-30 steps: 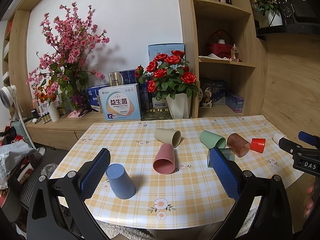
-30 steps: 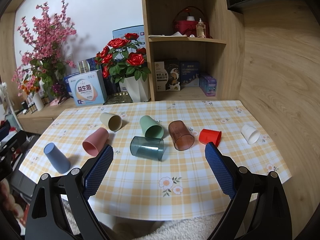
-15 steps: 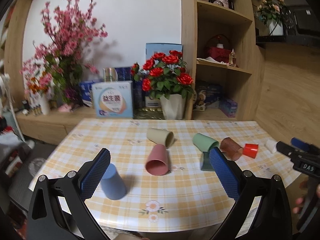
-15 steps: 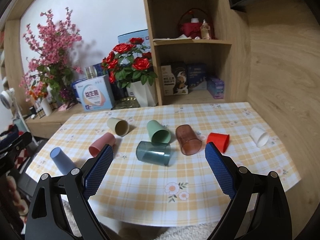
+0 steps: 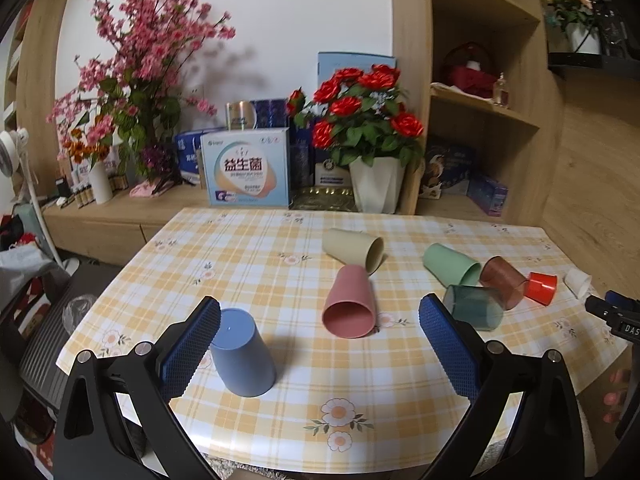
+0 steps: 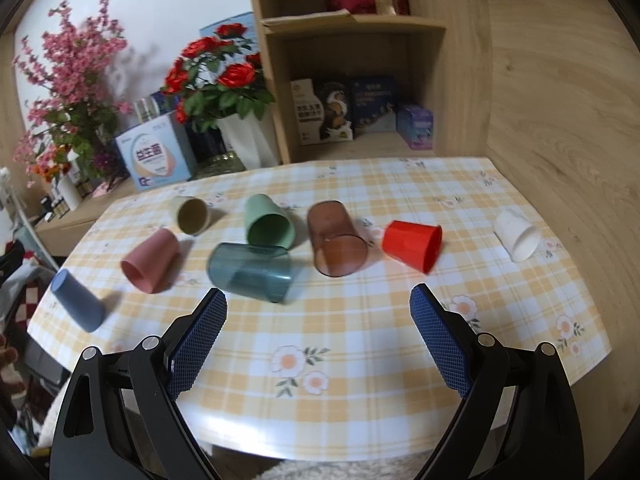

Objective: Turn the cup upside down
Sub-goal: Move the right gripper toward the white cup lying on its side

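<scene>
Several cups lie on their sides on the checked table (image 5: 280, 408): pink cup (image 5: 350, 303) (image 6: 150, 260), beige cup (image 5: 354, 247) (image 6: 191, 215), green cup (image 5: 450, 264) (image 6: 268, 222), teal see-through cup (image 5: 474, 312) (image 6: 250, 272), brown see-through cup (image 5: 502, 282) (image 6: 335, 239), red cup (image 5: 541, 287) (image 6: 412, 245), white cup (image 5: 578, 281) (image 6: 517, 236). A blue cup (image 5: 243, 352) (image 6: 77, 306) stands upside down at the front left. My left gripper (image 5: 320, 344) is open above the table's front, its left pad beside the blue cup. My right gripper (image 6: 318, 340) is open in front of the teal cup, holding nothing.
A white vase of red roses (image 5: 376, 184) and a blue-and-white box (image 5: 246, 172) stand behind the table on a low cabinet. Wooden shelves (image 6: 360, 24) rise at the back right and a wooden wall (image 6: 560, 100) runs along the right. The right gripper's tip (image 5: 612, 312) shows at the left view's right edge.
Both grippers have come closer to the table and the cups. The right gripper has tilted and turned slightly left. No cup has moved; both stay open.
</scene>
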A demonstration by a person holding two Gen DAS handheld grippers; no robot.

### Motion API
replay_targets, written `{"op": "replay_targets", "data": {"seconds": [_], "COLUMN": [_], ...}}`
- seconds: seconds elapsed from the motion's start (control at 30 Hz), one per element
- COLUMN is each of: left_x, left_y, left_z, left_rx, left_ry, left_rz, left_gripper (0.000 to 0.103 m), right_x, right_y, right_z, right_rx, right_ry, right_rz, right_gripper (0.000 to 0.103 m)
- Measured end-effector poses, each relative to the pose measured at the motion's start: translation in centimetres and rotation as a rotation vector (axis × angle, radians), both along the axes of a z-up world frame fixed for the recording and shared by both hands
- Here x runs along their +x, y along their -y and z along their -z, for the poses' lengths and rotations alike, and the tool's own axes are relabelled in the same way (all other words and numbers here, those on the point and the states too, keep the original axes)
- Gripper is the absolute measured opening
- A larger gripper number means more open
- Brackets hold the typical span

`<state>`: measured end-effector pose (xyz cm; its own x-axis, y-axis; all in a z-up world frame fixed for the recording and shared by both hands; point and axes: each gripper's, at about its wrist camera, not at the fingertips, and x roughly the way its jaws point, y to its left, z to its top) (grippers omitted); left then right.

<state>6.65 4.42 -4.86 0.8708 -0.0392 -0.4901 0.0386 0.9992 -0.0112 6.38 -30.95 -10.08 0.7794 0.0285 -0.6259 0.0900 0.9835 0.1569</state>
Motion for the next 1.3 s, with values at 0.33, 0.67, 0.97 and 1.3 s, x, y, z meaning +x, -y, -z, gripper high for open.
{"op": "replay_targets", "data": {"seconds": [0.33, 0.67, 0.97, 1.3], "left_x": [2.9, 5.0, 7.4, 10.2], "left_y": [-0.7, -0.7, -0.6, -0.7], "left_z": [1.8, 3.7, 4.1, 5.2], "left_rx": [0.012, 0.025, 0.004, 0.007], "left_ry": [-0.07, -0.147, -0.173, -0.214], "left_rz": [-0.008, -0.031, -0.042, -0.072], "left_gripper": [0.097, 0.097, 0.097, 0.097], "right_x": [2.9, 4.4, 7.1, 14.7], "right_y": [2.2, 4.8, 11.7, 22.8], "right_z": [1.8, 3.4, 4.2, 6.5], "right_rx": [0.031, -0.022, -0.195, -0.267], "right_ry": [-0.074, -0.132, -0.195, -0.393], "right_rz": [0.04, 0.064, 0.074, 0.025], "right_gripper": [0.09, 0.09, 0.09, 0.089]}}
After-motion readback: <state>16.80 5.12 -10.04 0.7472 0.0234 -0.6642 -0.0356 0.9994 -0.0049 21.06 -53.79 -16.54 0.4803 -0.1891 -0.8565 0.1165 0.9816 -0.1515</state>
